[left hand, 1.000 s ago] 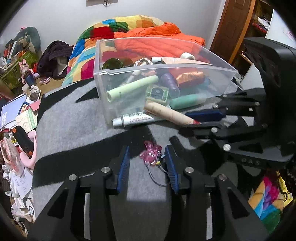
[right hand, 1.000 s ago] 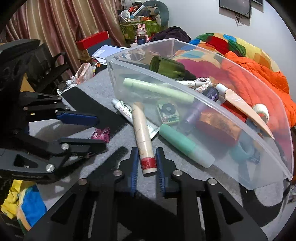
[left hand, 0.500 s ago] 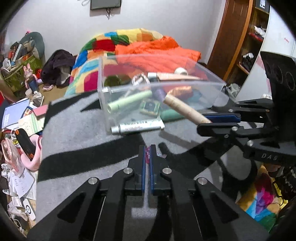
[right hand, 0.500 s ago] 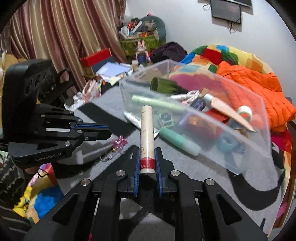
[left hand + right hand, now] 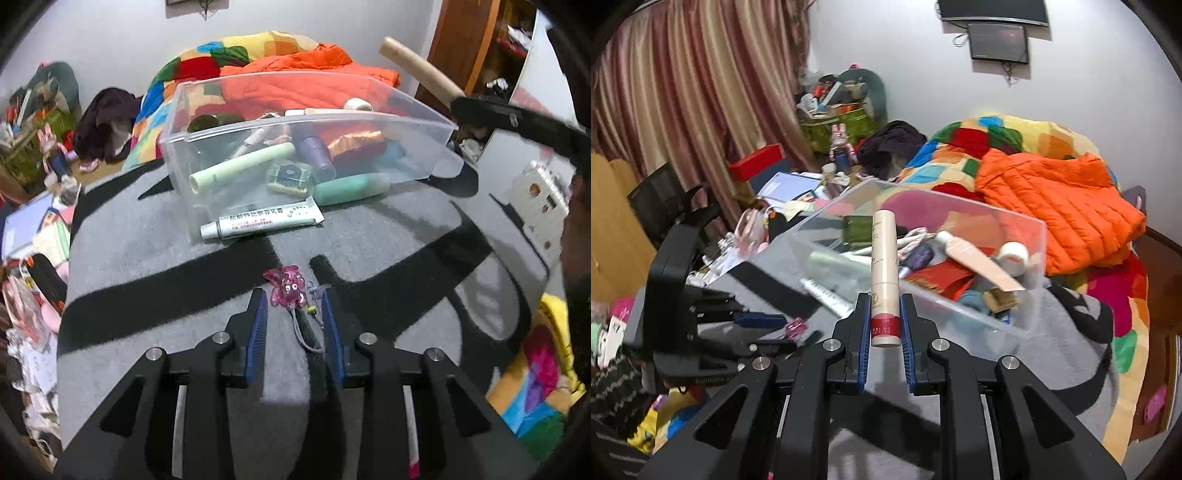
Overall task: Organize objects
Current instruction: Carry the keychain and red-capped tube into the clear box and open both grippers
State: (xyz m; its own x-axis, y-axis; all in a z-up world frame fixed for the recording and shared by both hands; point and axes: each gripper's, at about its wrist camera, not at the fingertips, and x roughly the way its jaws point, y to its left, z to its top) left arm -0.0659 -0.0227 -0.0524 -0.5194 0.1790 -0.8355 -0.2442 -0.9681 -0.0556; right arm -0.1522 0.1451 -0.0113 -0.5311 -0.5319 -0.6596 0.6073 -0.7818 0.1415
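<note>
A pink translucent charm [image 5: 287, 290] with a thin cord lies on the grey blanket, between the fingertips of my left gripper [image 5: 291, 299]. Its jaws are opening and the pads stand clear of the charm. My right gripper [image 5: 884, 306] is shut on a beige tube with a red band [image 5: 884, 266], held raised in front of the clear plastic bin [image 5: 997, 325]. In the left wrist view that beige tube [image 5: 417, 70] sticks up at the top right above the bin [image 5: 306, 118]. A white printed tube [image 5: 262, 221] lies on the blanket against the bin's front wall.
The bin holds several tubes, a purple bottle, a tape roll and a green bottle. An orange jacket [image 5: 1052, 206] and a patchwork quilt lie behind it. Clutter and books crowd the left side [image 5: 33, 229]. A person's sleeve [image 5: 613, 384] shows beside the left gripper.
My left jaws shut just short of the charm, then opened with the charm between them again. My right gripper closed on the beige tube and lifted it off the blanket, up in front of the bin.
</note>
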